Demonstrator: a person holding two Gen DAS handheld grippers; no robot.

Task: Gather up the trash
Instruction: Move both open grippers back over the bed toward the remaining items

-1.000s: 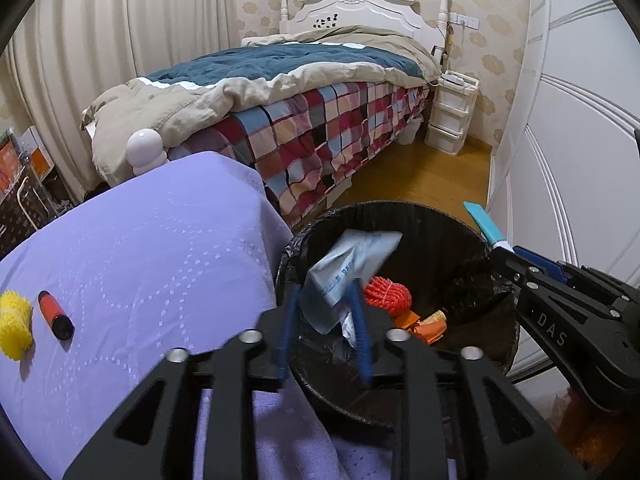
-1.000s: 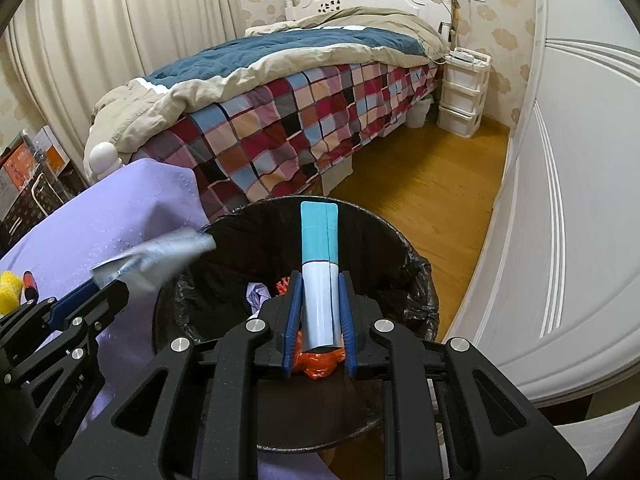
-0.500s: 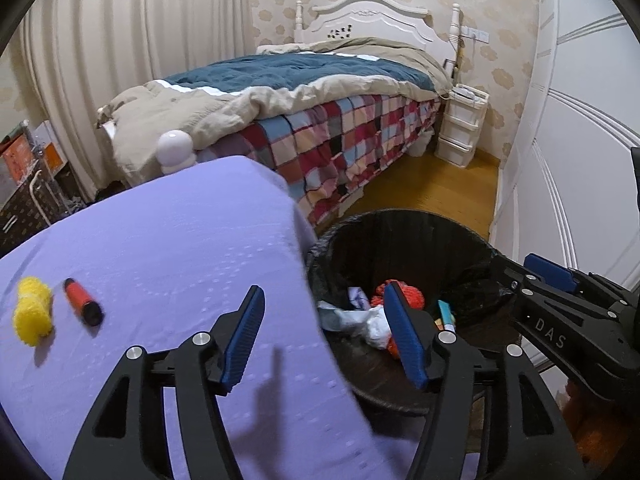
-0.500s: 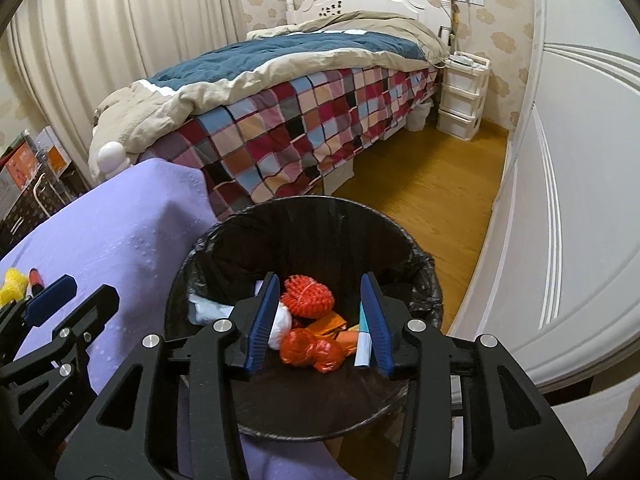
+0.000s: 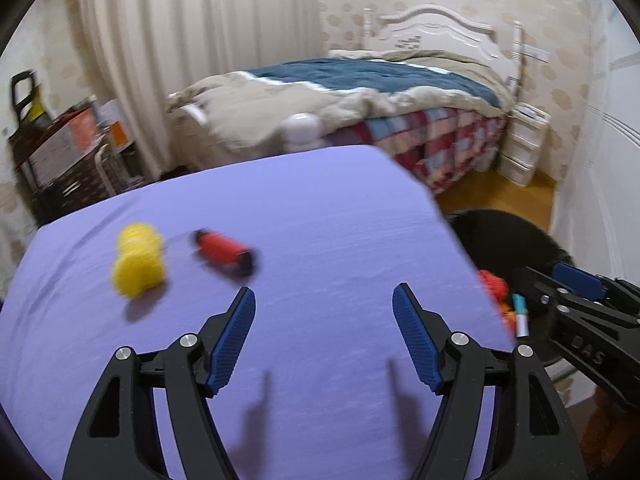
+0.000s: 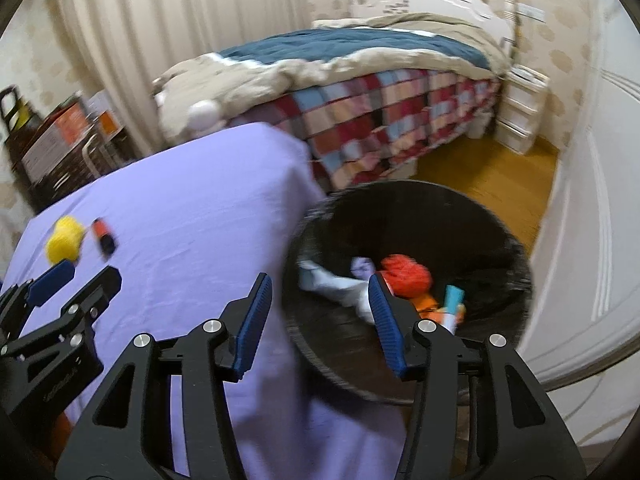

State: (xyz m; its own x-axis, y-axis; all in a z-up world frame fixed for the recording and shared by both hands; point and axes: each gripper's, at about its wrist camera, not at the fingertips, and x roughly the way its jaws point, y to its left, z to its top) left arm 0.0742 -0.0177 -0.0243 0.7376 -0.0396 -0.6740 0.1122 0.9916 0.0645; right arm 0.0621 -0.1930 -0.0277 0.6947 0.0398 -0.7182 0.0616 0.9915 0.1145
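Observation:
My left gripper [image 5: 324,300] hangs over the purple tablecloth [image 5: 304,216], its jaws opening with nothing between them. Ahead and to its left lie a yellow knobbly ball [image 5: 138,258] and a red-and-black tube [image 5: 226,253]. My right gripper [image 6: 318,290] hovers at the table's edge beside the black trash bin [image 6: 500,240], its jaws opening and empty too. Inside the bin lie a white wrapper [image 6: 332,280], an orange ball [image 6: 406,272] and a teal-and-white tube [image 6: 454,300]. The yellow ball [image 6: 64,244] and red-and-black tube [image 6: 103,236] also show far left in the right wrist view.
A bed [image 5: 384,92] with a plaid cover stands beyond the table, its white bedpost knob [image 5: 300,130] at the table's far edge. White wardrobe doors [image 6: 592,200] rise right of the bin. Shelves with boxes [image 5: 60,148] stand at far left. Wooden floor [image 6: 480,172] lies beyond the bin.
Both grippers let go of their trash, the wrapper and the teal tube, which dropped into the bin. Both then opened and swung left from the bin toward the table.

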